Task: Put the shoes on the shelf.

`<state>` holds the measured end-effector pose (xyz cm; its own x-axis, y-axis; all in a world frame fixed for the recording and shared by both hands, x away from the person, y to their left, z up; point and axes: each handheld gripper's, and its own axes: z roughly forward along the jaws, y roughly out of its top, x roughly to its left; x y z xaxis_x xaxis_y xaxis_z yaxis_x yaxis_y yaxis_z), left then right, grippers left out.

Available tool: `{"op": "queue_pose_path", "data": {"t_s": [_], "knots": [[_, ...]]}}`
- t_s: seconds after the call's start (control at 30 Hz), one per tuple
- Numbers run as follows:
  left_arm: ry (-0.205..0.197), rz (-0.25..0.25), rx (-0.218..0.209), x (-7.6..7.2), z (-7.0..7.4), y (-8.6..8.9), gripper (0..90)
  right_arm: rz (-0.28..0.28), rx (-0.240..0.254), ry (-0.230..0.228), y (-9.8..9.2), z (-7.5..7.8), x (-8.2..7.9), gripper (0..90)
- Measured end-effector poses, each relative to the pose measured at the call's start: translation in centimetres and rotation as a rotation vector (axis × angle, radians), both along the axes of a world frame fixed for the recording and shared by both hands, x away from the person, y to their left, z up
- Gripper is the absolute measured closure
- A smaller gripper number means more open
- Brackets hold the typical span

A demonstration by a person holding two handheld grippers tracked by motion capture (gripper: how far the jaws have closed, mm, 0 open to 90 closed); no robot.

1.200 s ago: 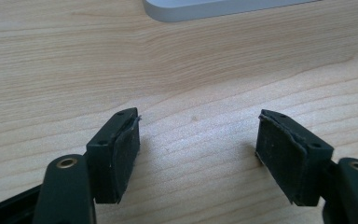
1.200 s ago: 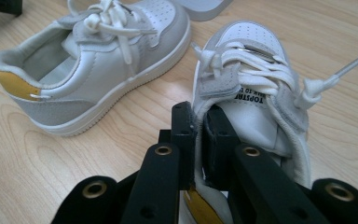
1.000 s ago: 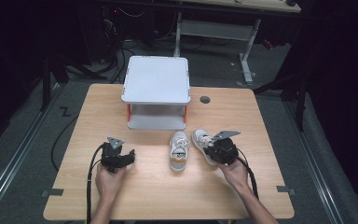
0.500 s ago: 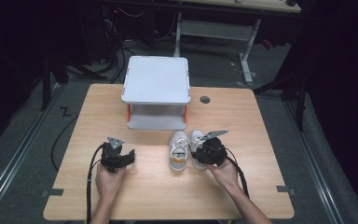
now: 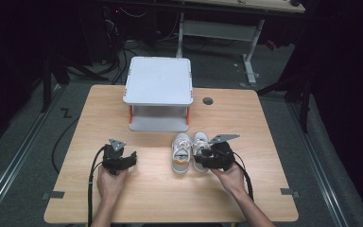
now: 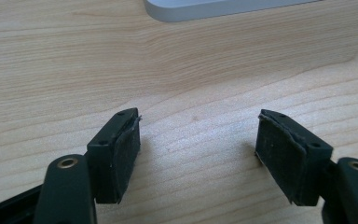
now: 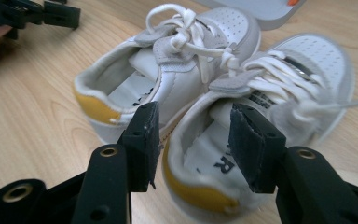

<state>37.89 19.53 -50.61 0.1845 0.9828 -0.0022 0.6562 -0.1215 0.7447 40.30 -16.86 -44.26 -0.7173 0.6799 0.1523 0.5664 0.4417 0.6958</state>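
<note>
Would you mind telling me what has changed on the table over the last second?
The right gripper slid the right sneaker leftward beside the left sneaker; its jaws have just been opening, one pad inside the collar, no longer pinching. The left gripper and white shelf stayed put.

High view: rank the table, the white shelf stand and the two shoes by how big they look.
1. Table, largest by far.
2. White shelf stand.
3. Left shoe and right shoe: they look alike, and the right tongs cover part of the right one, so no ranking.
</note>
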Motion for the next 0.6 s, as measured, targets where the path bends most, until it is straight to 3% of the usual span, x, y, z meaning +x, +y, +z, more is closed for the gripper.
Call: {"op": "queue_pose_path", "data": {"t_s": [0.13,0.23,0.33,0.4,0.47,0.6], "knots": [[0.001,-0.001,0.0,0.0,0.0,0.0,30.6,-0.025,0.038,-0.059,-1.4,0.6,-0.9,53.4],[0.001,-0.008,0.002,0.0,0.0,0.0,30.3,-0.083,0.075,-0.104,-3.3,0.5,-0.9,53.2],[0.005,-0.012,0.004,-0.1,0.0,0.0,29.3,-0.15,0.119,-0.112,-5.4,-0.2,-0.2,50.3],[0.003,-0.011,0.003,-0.1,0.0,0.0,29.4,-0.208,0.097,-0.125,-6.5,-0.9,0.3,50.2],[0.001,-0.006,0.0,-0.1,0.0,0.0,29.5,-0.254,0.089,-0.11,-7.6,-1.7,0.9,49.6],[0.001,-0.003,0.0,0.0,0.0,0.0,29.4,-0.335,0.014,-0.116,-9.3,-3.3,1.7,48.7]]}}
